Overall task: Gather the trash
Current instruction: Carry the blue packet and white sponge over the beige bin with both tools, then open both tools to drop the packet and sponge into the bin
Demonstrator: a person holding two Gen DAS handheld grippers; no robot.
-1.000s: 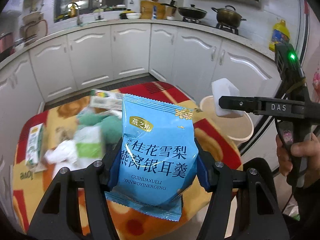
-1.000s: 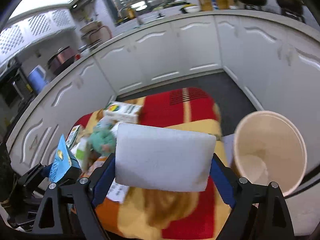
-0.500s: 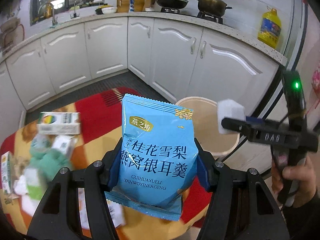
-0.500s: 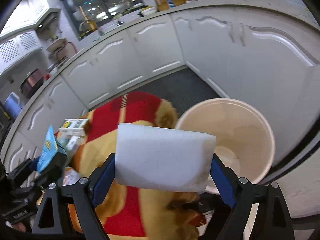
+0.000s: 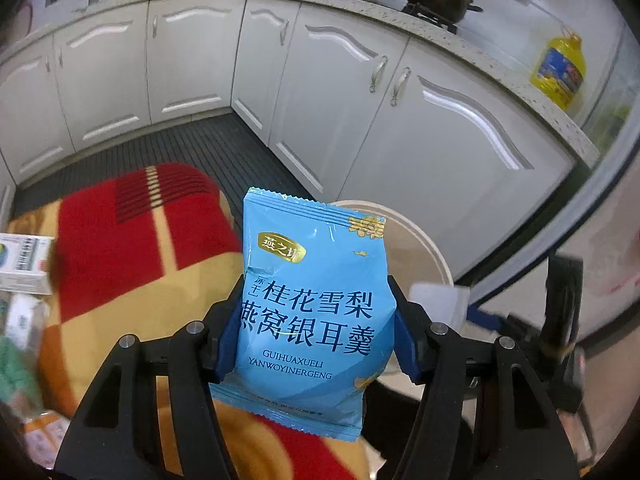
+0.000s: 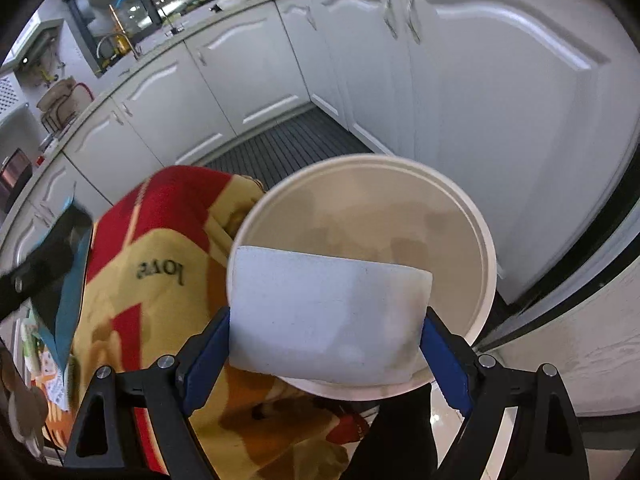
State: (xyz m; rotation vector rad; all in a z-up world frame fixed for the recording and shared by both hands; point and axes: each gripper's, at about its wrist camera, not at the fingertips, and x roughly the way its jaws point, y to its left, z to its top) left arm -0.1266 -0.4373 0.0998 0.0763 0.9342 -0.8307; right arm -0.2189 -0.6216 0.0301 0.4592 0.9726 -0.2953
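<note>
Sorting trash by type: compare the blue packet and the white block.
The packet is blue printed film with text; the block is plain white and unmarked. The packet stands tall in the left gripper; the block lies wide in the right gripper, over the bin. Both are clamped.

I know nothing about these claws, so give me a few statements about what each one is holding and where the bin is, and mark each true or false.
1. The left claw is shut on a blue snack packet. True.
2. The right claw is open and holds nothing. False: it is shut on a white foam block.
3. In the right wrist view, the white foam block hangs over the open mouth of the round cream bin. True.
4. The bin is piled to the rim with packets. False: its inside walls show and no packets are in sight.
5. The blue snack packet lies flat on the red and yellow blanket. False: it is held upright, off the blanket.
</note>
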